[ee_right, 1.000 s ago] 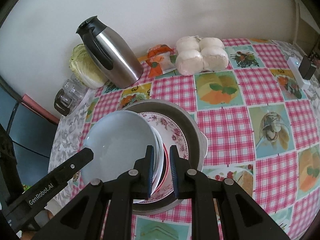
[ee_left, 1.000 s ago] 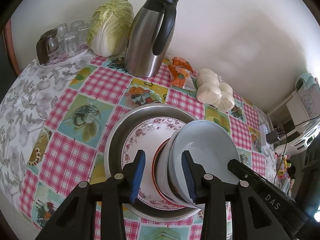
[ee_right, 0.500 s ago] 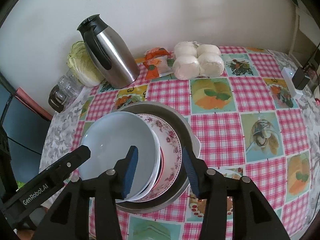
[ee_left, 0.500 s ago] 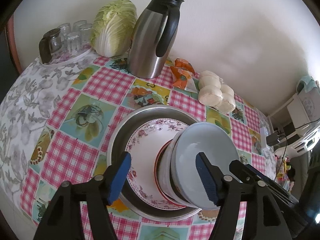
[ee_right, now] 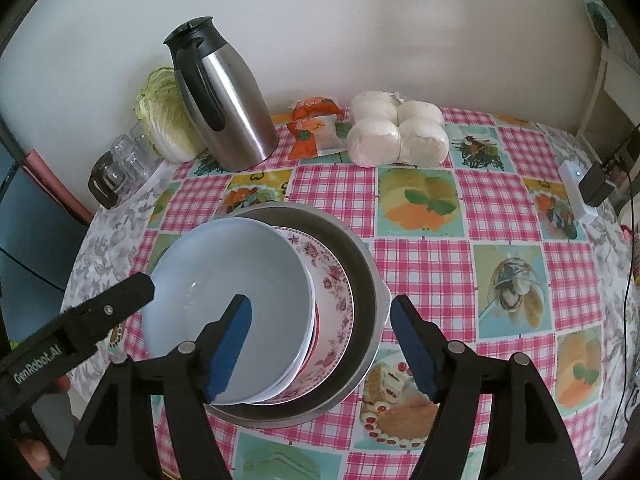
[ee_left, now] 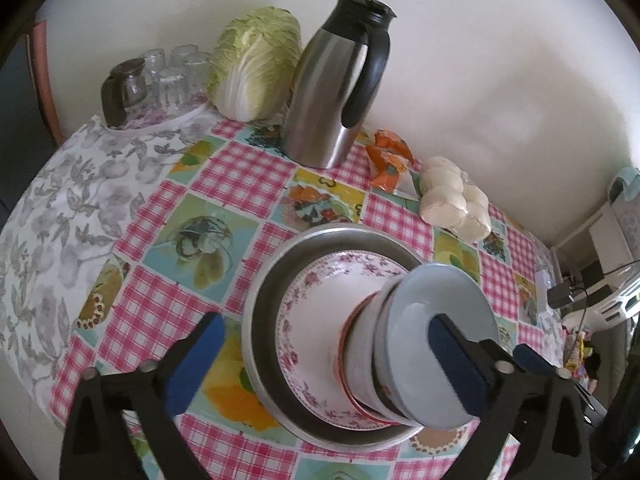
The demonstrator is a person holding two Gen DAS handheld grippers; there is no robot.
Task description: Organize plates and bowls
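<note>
Ahead of me a steel thermal jug (ee_left: pixel 334 92) stands beside a napa cabbage (ee_left: pixel 256 64) by the wall. Upturned glasses (ee_left: pixel 168 76) sit further left; an orange packet (ee_left: pixel 388 160) and bagged white buns (ee_left: pixel 454 200) lie right, on the checked tablecloth (ee_left: pixel 236 176) covering my surface.

In the right wrist view, a basin (ee_right: pixel 362 256) sits at table (ee_right: pixel 516 276) centre, holding a plate (ee_right: pixel 334 284) with stacked bowls (ee_right: pixel 240 264) on it. Jug (ee_right: pixel 224 108) at 11 o'clock, cabbage (ee_right: pixel 162 116) behind it, glasses (ee_right: pixel 124 156) at 10, buns (ee_right: pixel 396 132) at 1.
</note>
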